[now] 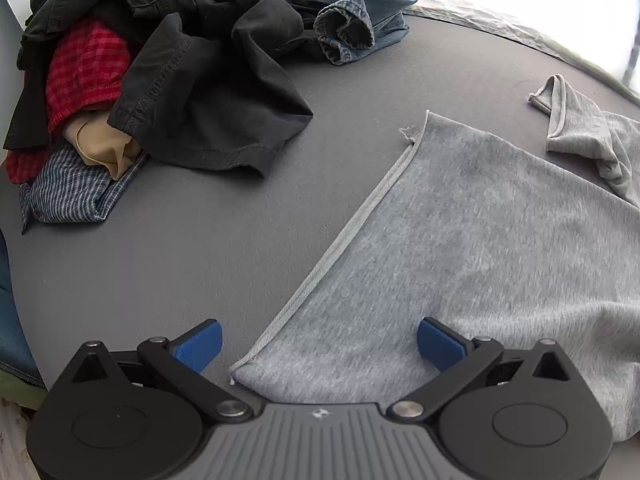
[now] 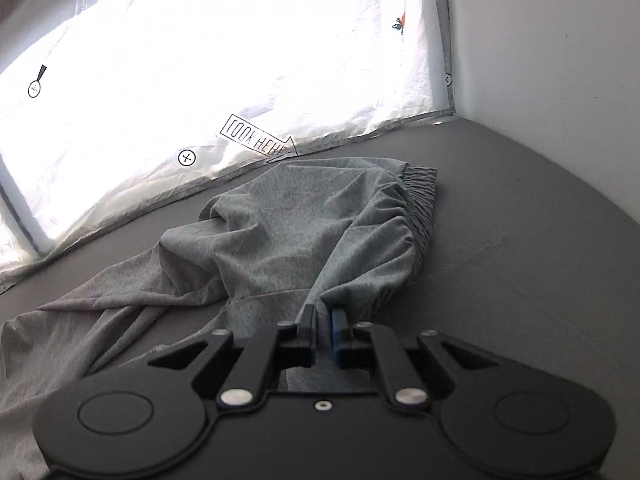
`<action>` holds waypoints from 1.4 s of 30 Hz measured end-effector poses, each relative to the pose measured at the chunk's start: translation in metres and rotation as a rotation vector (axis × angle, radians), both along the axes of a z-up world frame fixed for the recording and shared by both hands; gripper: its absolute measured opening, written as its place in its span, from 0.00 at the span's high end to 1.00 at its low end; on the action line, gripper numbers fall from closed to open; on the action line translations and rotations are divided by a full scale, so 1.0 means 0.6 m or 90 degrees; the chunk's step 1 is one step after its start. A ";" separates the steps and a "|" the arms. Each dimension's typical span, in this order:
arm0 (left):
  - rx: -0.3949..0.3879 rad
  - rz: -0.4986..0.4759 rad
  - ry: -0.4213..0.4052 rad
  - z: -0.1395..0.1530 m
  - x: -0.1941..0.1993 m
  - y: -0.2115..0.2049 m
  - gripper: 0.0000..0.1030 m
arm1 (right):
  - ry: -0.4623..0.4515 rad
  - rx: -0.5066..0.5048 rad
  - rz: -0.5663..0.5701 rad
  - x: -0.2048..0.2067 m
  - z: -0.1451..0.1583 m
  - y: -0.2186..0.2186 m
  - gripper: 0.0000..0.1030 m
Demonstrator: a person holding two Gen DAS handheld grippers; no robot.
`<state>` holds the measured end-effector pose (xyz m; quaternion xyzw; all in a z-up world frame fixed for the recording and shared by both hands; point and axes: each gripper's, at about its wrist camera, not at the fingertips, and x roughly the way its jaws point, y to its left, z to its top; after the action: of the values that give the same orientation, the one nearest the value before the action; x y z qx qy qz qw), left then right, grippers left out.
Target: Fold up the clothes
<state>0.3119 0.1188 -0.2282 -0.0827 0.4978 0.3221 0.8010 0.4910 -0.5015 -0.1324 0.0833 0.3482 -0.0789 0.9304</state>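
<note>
Right wrist: tongs [image 2: 322, 322] apparently on grey garment [image 2: 280, 232].

Light: strong daylight comes through the white curtain [image 2: 208, 80] in both views.
Glare: the curtain is so bright that its folds almost wash out to plain white.
Shade: the grey bed cover [image 1: 208, 264] below the curtain looks dim and soft.
Shadows: faint, lying under the cloth folds away from the curtain.
Sharpness: mostly clear.
Edges: lines bend and the corners go dark.
</note>
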 end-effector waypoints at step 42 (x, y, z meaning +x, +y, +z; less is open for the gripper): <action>-0.011 0.010 -0.025 -0.001 -0.009 0.005 0.00 | 0.000 0.332 -0.154 -0.029 -0.100 -0.024 0.90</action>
<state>0.3063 0.1221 -0.2290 -0.1000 0.4844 0.3223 0.8072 0.4738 -0.5156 -0.1924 0.3604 0.3446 -0.0974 0.8613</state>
